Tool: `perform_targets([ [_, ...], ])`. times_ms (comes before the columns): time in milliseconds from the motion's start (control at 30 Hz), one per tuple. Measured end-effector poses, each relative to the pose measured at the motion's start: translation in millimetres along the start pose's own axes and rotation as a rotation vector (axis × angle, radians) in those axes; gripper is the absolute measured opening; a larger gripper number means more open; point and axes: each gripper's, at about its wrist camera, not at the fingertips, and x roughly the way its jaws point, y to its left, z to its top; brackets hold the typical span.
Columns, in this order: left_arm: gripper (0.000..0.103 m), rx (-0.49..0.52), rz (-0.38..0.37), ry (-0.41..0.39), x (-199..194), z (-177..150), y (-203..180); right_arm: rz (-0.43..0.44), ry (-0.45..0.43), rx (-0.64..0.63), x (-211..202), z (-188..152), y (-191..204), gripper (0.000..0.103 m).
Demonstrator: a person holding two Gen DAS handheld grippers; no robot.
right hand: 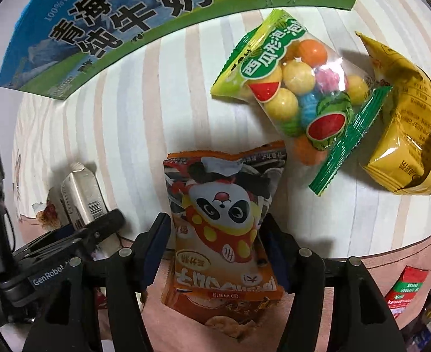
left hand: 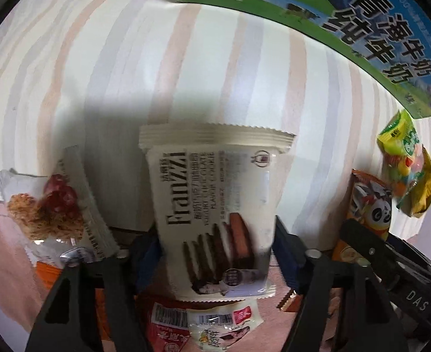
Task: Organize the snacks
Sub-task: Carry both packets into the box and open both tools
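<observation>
A cream Franzzi cookie packet [left hand: 215, 205] hangs over the striped cloth [left hand: 121, 58], and my left gripper [left hand: 212, 246] is shut on its lower half. My right gripper [right hand: 215, 240] is shut on an orange panda snack packet [right hand: 224, 205], pinched at its waist. In the left wrist view the panda packet [left hand: 368, 202] and the right gripper's black finger [left hand: 362, 243] show at the right. In the right wrist view the left gripper [right hand: 98, 228] with the cookie packet's silver side [right hand: 80, 199] shows at the left.
A blue and green milk carton box [right hand: 112, 29] lies along the far edge. A gum-ball bag [right hand: 297, 88] and a yellow packet [right hand: 406, 117] lie on the cloth. An oat-and-berry packet [left hand: 45, 205], a red packet [left hand: 165, 331] and a small white packet [left hand: 224, 325] lie near the left gripper.
</observation>
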Motion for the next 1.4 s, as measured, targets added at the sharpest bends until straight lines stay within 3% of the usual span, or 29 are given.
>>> perform_targets([
  [167, 0.056, 0.024, 0.03, -0.026, -17, -10, -7, -0.051, -0.036, -0.029, 5, -15, 47, 0.054],
  [333, 0.056, 0.056, 0.004, -0.062, -35, -13, -18, 0.025, -0.067, -0.021, -15, -31, 55, 0.051],
  [533, 0.056, 0.109, -0.072, -0.16, -109, -9, -30, 0.126, -0.155, -0.038, -79, -27, 59, 0.051],
  [733, 0.056, 0.181, -0.16, -0.255, -189, 25, -58, 0.219, -0.278, -0.069, -161, 7, 68, 0.051],
  [900, 0.056, 0.221, -0.122, -0.284, -208, 85, -91, 0.194, -0.355, -0.104, -193, 72, 85, 0.051],
  [1000, 0.057, 0.208, -0.099, -0.241, -197, 127, -94, 0.167, -0.361, -0.118, -194, 110, 88, 0.051],
  [1167, 0.057, 0.123, -0.132, -0.062, -140, 192, -100, 0.122, -0.296, -0.131, -157, 159, 104, 0.051],
  [1400, 0.057, 0.115, -0.089, 0.057, -103, 212, -101, 0.073, -0.202, -0.145, -100, 178, 113, 0.051],
])
